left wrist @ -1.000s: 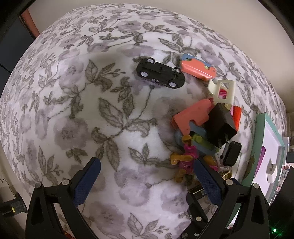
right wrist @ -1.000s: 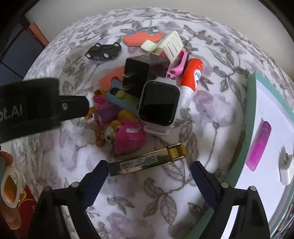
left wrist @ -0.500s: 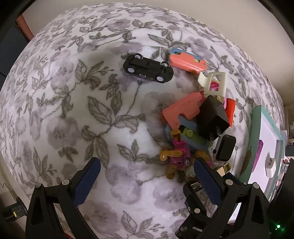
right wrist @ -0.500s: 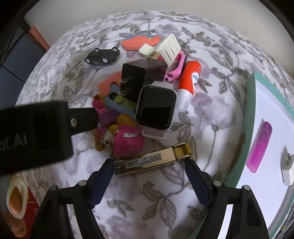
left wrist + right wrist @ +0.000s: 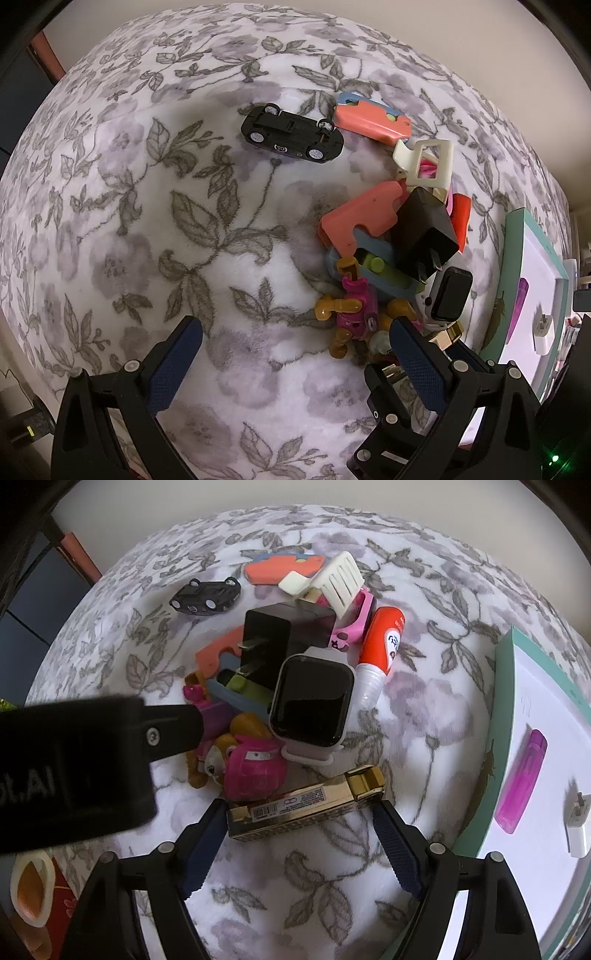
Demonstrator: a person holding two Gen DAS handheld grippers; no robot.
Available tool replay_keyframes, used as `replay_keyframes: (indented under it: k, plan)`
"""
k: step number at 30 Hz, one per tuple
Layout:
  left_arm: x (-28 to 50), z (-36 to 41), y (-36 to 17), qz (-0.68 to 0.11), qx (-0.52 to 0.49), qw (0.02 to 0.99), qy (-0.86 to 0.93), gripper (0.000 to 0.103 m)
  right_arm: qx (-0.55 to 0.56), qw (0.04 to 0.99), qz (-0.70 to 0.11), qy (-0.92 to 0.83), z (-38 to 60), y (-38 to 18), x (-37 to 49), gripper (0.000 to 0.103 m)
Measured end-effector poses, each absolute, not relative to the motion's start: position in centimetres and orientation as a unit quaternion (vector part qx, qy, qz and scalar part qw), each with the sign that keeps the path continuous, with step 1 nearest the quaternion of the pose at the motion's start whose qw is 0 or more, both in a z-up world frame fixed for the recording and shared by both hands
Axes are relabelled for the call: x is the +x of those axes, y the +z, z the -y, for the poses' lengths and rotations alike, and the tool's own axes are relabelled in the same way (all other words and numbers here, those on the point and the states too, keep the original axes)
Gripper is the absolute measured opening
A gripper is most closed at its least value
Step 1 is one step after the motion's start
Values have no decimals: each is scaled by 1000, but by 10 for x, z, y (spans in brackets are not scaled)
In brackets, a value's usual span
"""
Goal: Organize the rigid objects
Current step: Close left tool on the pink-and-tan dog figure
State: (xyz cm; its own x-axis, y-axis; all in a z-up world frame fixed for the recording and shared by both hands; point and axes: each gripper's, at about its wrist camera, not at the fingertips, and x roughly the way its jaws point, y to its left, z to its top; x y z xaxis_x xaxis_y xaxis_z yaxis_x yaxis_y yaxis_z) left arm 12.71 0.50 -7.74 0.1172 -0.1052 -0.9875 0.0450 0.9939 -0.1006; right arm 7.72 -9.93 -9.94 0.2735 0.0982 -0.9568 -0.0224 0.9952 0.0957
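A pile of rigid objects lies on a floral blanket. In the right wrist view my right gripper (image 5: 299, 829) is open, its blue pads straddling a gold rectangular case (image 5: 303, 805). Behind the case lie a pink toy pup (image 5: 247, 764), a smartwatch (image 5: 312, 703), a black charger (image 5: 284, 635), an orange tube (image 5: 382, 644) and a white comb (image 5: 338, 578). My left gripper (image 5: 295, 350) is open and empty above bare blanket, just left of the pile. Its body shows at the left of the right wrist view (image 5: 74, 768). A black toy car (image 5: 291, 133) lies upside down.
A teal-rimmed white tray (image 5: 502, 686) stands at the right and holds a pink lighter (image 5: 521, 782) and a white plug (image 5: 576, 827). An orange foam piece (image 5: 369, 120) lies beyond the car. The blanket's left half (image 5: 129, 221) holds no objects.
My right gripper has moved forward and down so its pads now flank the gold case, and has narrowed a little. My left gripper has drifted slightly; the pile sits nearer its right pad.
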Motion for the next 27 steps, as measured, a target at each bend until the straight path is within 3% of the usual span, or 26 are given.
replay_keyframes:
  k: [8,25,27]
  plan:
    - [126,4,-77,-661,-24,746,-71,101,48,798,-600,36,113,-94,74,58]
    - [121,44,-95,-664,-2,741,-100,101,81,792,-604,49,145,-93,71,59]
    - [118,52,-97,-662,9,742,-103,97,83,791,-604,48,148,-95,71,59]
